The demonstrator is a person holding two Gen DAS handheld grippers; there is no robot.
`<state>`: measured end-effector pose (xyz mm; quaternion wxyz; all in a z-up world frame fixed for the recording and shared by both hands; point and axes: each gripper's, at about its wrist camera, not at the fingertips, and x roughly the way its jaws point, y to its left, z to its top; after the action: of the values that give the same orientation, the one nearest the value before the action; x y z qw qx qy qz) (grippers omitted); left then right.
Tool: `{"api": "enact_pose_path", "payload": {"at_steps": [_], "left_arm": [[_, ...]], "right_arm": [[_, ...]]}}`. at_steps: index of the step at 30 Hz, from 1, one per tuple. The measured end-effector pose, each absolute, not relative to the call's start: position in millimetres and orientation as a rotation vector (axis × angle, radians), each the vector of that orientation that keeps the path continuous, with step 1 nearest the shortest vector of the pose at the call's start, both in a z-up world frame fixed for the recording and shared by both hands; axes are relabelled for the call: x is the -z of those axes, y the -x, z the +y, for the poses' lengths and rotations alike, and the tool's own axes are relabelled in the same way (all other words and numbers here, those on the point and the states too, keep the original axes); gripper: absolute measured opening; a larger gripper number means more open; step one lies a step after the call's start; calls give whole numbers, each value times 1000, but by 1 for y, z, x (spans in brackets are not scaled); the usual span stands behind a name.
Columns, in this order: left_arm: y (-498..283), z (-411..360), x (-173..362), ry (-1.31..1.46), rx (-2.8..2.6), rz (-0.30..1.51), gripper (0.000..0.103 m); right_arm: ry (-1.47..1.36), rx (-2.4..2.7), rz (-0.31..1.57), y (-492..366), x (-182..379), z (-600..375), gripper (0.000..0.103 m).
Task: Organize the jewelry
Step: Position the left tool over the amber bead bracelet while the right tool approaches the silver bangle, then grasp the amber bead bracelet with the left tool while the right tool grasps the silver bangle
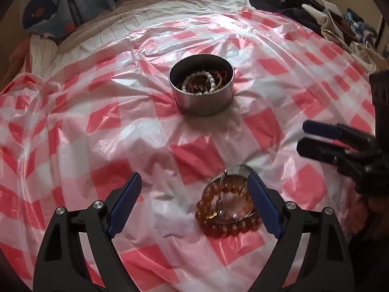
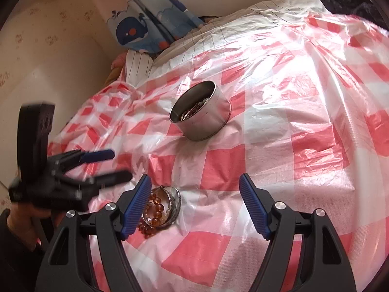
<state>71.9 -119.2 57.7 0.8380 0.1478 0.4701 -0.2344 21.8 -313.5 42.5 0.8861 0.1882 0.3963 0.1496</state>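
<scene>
A round metal tin (image 1: 201,104) stands on the red-and-white checked plastic sheet (image 1: 97,121), holding a pearl bracelet (image 1: 203,73) and other tangled pieces. Nearer to me lies an amber bead bracelet (image 1: 228,209) heaped with silver bangles (image 1: 239,170). My left gripper (image 1: 194,180) is open above the sheet, and the heap lies just inside its right finger. My right gripper (image 2: 194,178) is open too, with nothing between its fingers. The amber bracelet (image 2: 158,209) lies partly hidden behind its left finger. The tin (image 2: 211,121) sits further back, and the left gripper (image 2: 120,165) hovers at the left.
The sheet covers a bed with a striped cover (image 1: 170,2). A whale-print fabric (image 1: 46,12) hangs at the back left, and dark clothes (image 1: 291,0) are piled at the back right. A wall (image 2: 48,48) runs along the left. A hand (image 2: 22,221) holds the left gripper.
</scene>
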Motion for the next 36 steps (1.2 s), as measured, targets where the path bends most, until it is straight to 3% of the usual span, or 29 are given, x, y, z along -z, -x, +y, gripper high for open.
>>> {"api": "enact_pose_path", "payload": {"at_steps": [4,10,20,23,25,27,33,35,36], "left_arm": [[-55,-115,-42,-295,524,987,68],[-57,-112,-34,-238,525,937,67],[-59,-126,-21,-298,511,986,63],[-57,-121,-23,-289,506,984,63],[-57,-117,-25,-272,504,980,63],[-58,-115,-25,-264,504,985,63],[-59,-116,-17,-290,500,1004,62],[-60,-117,-15,-286,504,1012,48],[-60,-118,-15,-284,522,1018,36]], "right_arm": [[-313,-309,827,-17,-41,-301,72],[-358,-246,824,-11,-24,-306,72],[-175,-222,797,-7,-24,-274,71],[-132,-229,812,-11,-21,-266,52],[-101,-230,828,-17,-19,-260,33],[-76,-248,833,-22,-19,-254,26],[-42,-285,876,-36,-11,-240,24],[-21,-276,914,-42,-4,-237,23],[-14,-268,928,-44,-1,-236,23]]}}
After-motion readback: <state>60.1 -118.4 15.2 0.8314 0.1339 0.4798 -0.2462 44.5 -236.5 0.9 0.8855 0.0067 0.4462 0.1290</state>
